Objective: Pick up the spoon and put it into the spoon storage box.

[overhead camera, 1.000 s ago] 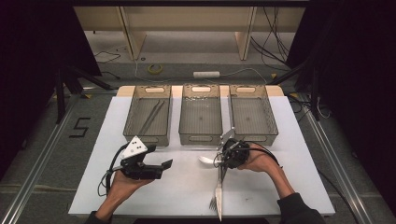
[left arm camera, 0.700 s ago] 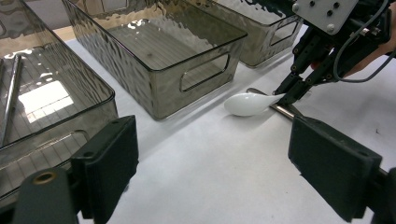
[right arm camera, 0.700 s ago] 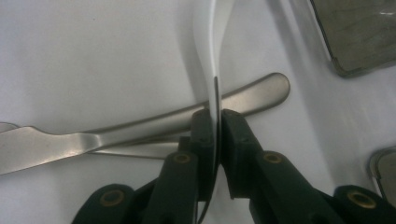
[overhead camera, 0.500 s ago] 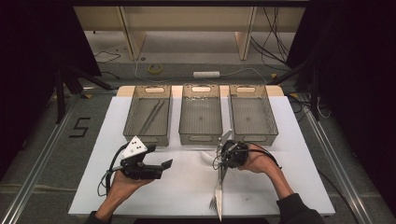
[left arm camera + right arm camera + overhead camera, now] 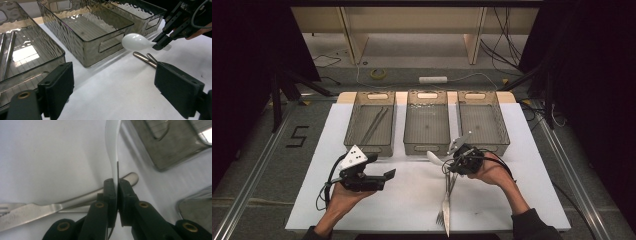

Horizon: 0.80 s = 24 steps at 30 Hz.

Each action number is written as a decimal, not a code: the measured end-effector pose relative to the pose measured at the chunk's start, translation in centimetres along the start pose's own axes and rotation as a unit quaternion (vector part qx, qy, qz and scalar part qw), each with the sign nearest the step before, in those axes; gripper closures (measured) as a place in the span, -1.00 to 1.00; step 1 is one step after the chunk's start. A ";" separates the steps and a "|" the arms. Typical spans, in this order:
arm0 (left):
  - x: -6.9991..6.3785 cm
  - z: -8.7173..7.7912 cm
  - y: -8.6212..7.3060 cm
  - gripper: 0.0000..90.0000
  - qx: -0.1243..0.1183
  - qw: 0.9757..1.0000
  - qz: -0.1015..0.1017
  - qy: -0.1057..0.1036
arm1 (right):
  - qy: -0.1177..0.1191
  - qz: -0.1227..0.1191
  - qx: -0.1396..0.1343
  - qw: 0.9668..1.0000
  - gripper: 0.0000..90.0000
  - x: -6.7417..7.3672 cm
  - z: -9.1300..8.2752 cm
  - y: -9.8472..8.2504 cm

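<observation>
Firmly clamped white spoon (right gripper)

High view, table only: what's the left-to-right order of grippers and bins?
left gripper → left bin with metal rods → middle bin → right gripper shut on white spoon → right bin

Three clear grey bins stand in a row along the far edge of the counter. One white spoon is up off the counter. One metal fork and one metal knife lie near the counter's near edge. Two thin metal rods lie in the left bin. Two grippers are in use.
</observation>
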State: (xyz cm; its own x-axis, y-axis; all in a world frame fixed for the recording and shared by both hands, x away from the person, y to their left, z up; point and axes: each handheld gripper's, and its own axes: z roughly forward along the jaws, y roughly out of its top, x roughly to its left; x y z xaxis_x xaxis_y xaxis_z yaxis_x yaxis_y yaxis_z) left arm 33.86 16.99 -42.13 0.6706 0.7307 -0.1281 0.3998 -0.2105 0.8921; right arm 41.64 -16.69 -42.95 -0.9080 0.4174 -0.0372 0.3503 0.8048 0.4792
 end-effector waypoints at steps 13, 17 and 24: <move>0.2 -0.3 0.0 -0.66 -0.017 1.000 -0.006 0.010 | -0.006 0.059 -0.060 0.996 0.92 -0.4 -1.1 0.3; 0.2 -0.3 0.0 -0.66 -0.019 1.000 -0.006 0.011 | -0.006 0.078 -0.072 0.994 0.92 -0.5 -1.5 0.5; 0.3 -0.3 0.0 -0.66 -0.021 1.000 -0.009 0.014 | -0.013 0.092 -0.091 0.992 0.92 -0.9 -2.0 1.2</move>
State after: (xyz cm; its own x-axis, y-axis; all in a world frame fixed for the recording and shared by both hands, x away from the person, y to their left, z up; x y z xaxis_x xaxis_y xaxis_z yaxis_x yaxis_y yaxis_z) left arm 33.85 17.40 -42.00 0.6459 0.7519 -0.1324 0.3842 -0.1703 0.9074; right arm 42.39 -16.90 -40.54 -0.8257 0.5624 0.0439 0.4599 0.6260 0.6297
